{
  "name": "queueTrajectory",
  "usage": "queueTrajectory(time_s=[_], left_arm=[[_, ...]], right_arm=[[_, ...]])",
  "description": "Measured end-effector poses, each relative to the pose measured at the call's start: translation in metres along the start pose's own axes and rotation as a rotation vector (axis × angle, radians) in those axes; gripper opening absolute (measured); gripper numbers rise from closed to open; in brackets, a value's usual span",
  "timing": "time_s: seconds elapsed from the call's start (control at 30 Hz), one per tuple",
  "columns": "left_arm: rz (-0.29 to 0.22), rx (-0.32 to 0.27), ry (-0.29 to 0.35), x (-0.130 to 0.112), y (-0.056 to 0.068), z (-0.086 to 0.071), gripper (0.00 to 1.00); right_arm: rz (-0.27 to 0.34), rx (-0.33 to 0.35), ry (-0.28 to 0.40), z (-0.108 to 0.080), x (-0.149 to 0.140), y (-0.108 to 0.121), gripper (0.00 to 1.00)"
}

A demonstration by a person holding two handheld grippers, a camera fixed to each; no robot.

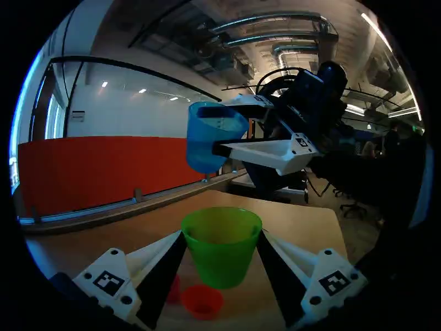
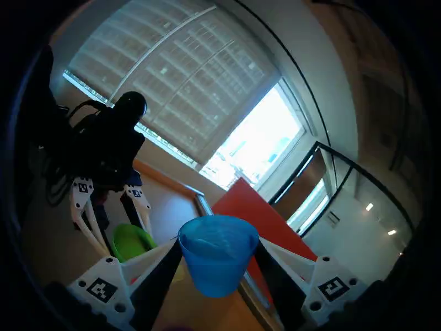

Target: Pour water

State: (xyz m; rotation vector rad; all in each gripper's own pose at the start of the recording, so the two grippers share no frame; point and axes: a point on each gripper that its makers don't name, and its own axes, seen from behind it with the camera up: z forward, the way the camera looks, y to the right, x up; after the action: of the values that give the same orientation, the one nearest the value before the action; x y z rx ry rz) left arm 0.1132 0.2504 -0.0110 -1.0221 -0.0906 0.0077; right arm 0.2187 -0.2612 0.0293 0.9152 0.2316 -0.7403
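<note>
Over the wooden worktop, the left gripper squeezes one green plastic cup; the right gripper squeezes one blue plastic cup.

Blue cup, green cup, black-and-white grippers

Here's the palette: the blue cup is a see-through sky blue and the green cup a bright lime, both plain. The left gripper shows white fingers lined in black, each carrying a black-and-white square marker, and the right gripper wears the same scheme. There's a small orange-red cap on the pale tan table. Behind, a flat red panel, and a window blind in a fine grey grid.
</note>
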Motion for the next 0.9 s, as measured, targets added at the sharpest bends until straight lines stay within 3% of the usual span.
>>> queueTrajectory(time_s=[0.9], left_arm=[[0.013,-0.013,0.003,0.0065,0.006,0.0023,0.86]], right_arm=[[-0.26,0.003,-0.045,0.0102,0.0073,0.0091,0.91]])
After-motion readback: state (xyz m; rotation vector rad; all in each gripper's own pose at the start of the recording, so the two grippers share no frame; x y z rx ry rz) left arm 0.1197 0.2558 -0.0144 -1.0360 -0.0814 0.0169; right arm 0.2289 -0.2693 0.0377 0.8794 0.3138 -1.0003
